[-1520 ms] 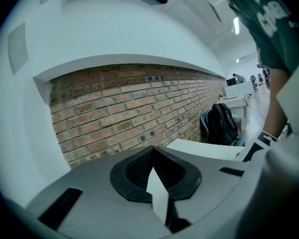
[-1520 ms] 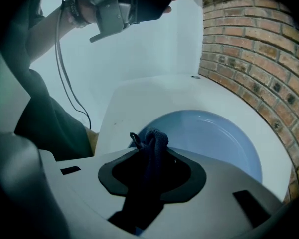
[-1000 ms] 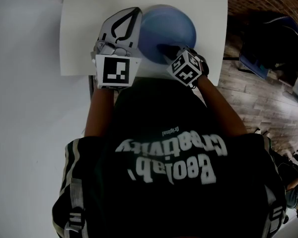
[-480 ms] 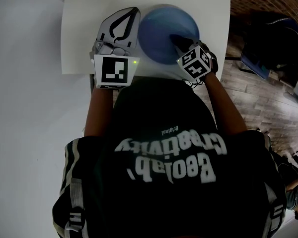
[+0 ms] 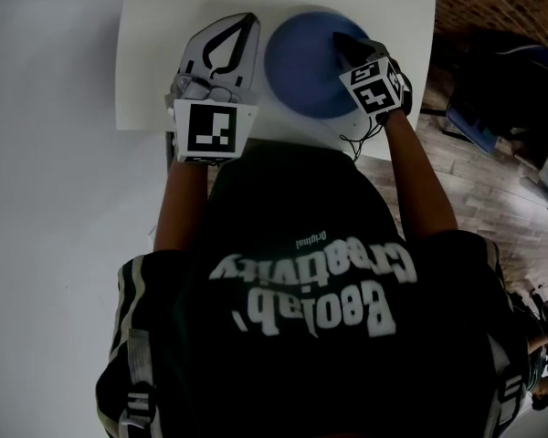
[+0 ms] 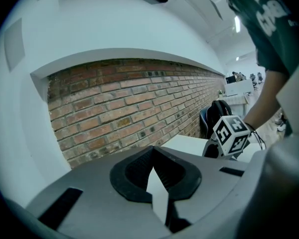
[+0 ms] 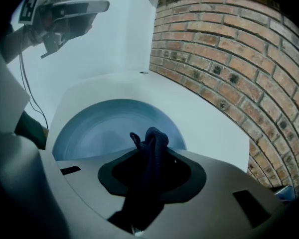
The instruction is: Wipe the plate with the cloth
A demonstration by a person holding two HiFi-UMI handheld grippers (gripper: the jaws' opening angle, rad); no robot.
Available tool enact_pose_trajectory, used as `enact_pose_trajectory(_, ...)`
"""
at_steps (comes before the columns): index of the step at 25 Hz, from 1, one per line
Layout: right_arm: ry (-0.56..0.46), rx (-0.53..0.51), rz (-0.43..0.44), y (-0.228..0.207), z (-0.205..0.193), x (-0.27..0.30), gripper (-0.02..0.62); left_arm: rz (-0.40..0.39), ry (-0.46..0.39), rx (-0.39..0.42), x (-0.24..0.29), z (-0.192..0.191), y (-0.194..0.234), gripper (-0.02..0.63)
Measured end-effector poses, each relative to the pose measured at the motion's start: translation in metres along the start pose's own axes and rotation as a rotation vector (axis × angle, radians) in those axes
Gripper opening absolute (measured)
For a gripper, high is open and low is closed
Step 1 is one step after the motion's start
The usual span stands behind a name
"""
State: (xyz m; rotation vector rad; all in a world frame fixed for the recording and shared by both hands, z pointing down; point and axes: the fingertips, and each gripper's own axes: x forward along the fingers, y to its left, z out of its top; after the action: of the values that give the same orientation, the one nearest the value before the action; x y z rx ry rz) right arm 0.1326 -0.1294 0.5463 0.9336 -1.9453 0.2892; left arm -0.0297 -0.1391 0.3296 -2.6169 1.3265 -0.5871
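The right gripper [image 7: 150,151] is clenched on a dark navy cloth [image 7: 153,137], its two black-padded jaws pressing in from either side so that a knotted tuft of fabric sticks out past the tips. In the right gripper view that tuft hangs over the near right part of a round pale-blue plate [image 7: 102,128]; whether fabric and dish actually touch cannot be told. Seen from the head view, the right gripper [image 5: 352,48] comes in over the plate [image 5: 301,62] from about 4 o'clock, with the cloth [image 5: 341,39] at roughly 2 o'clock on the dish, inside the rim. Its cube with square markers [image 5: 374,85] sits at the plate's 4 o'clock edge. The left gripper [image 6: 152,151] is closed on nothing, its jaw tips meeting in a point with only a pale sliver showing between the pads below them. In the head view it [image 5: 240,21] lies just beside the plate at 9 o'clock, pointing towards 12, over the white rectangular tabletop [image 5: 155,62] that carries the dish. Beyond the table, at 3 o'clock, a dark bag [image 5: 502,71] stands on a wooden plank floor [image 5: 475,190]. A red brick wall [image 7: 239,59] runs along the table's far side in both gripper views.
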Motion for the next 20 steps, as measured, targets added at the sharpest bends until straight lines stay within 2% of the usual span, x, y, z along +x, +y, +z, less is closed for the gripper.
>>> enact_pose_trajectory(10, -0.009, 0.014, -0.018, -0.014, 0.036, 0.027, 0.104, -0.011, 0.015, -0.027, 0.0, -0.014, 0.006, 0.003)
enact_pose_trajectory(20, -0.018, -0.027, 0.037, 0.014, 0.072, 0.046, 0.104, -0.011, 0.013, -0.05, -0.006, -0.026, 0.018, 0.003)
